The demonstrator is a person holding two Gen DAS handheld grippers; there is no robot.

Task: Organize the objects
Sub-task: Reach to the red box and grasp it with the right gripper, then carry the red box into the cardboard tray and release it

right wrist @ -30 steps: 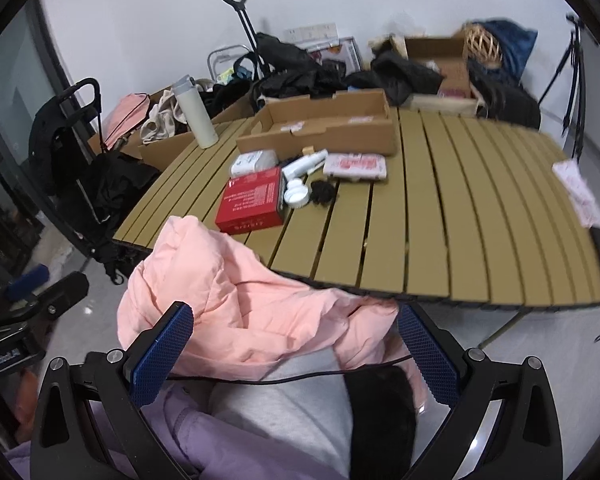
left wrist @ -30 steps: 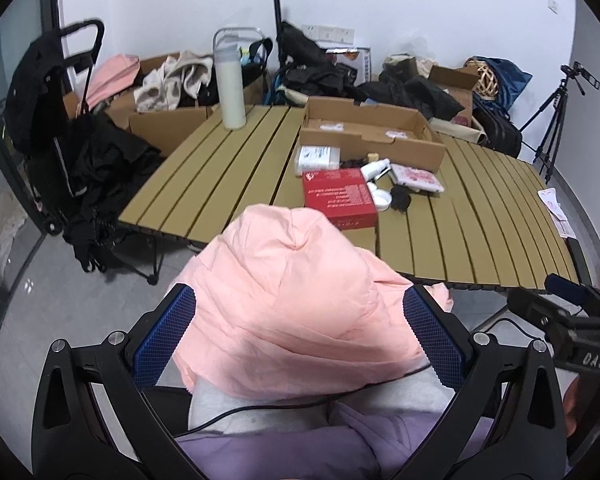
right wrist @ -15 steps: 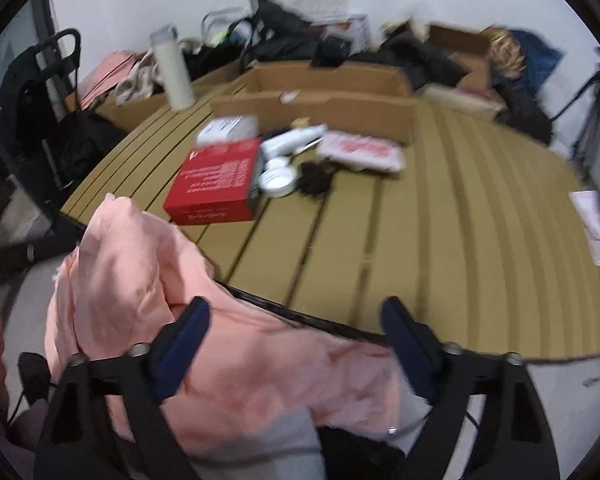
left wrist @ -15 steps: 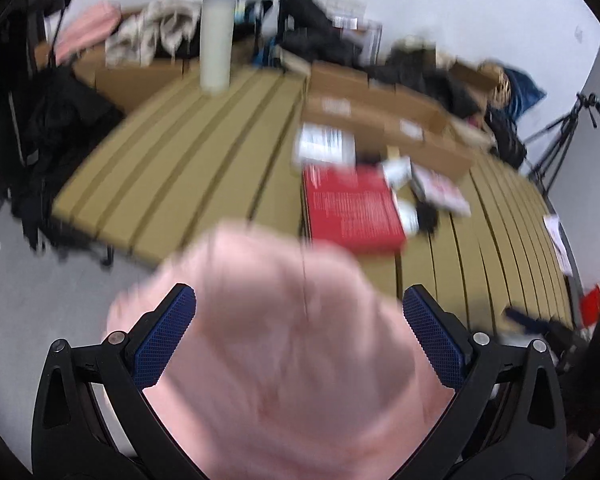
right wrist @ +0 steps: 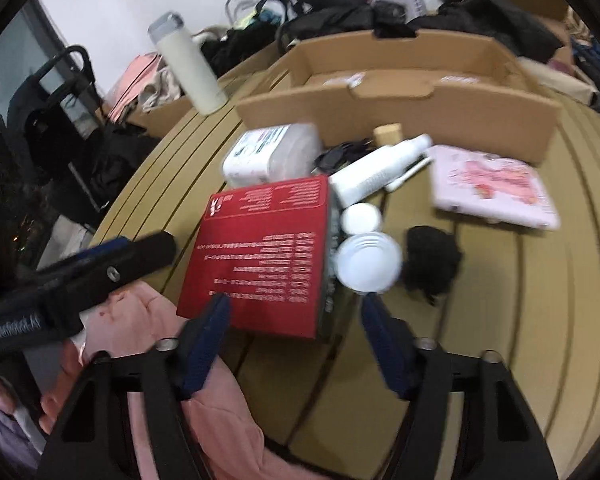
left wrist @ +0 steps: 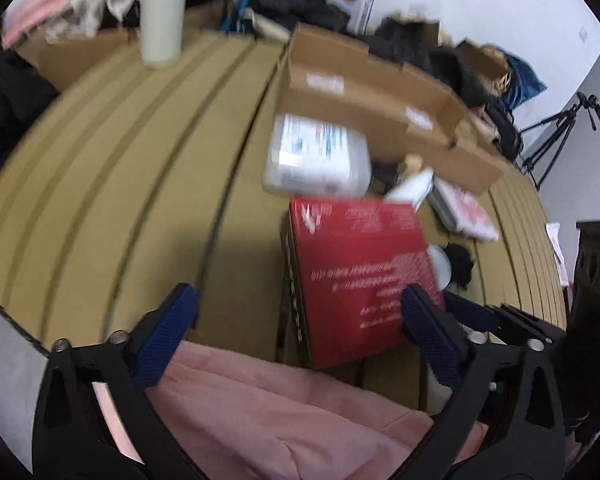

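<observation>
Both grippers have just been closing, nothing gripped: left gripper point(left wrist: 300, 316) wide, right gripper point(right wrist: 296, 320) narrower, red box point(right wrist: 260, 252) just ahead on the surface point(right wrist: 520, 320).

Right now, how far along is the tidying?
Barely started. The cardboard box looks almost empty. Both grippers, left and right, are open and closing near the red box, gripping nothing. Bottle, wipes and pink pack remain out.

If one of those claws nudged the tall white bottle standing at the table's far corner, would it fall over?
Quite possibly. The tall white bottle is narrow and stands upright on a slatted table, so a high push could tip it. Being round, it would probably roll afterwards.
</observation>
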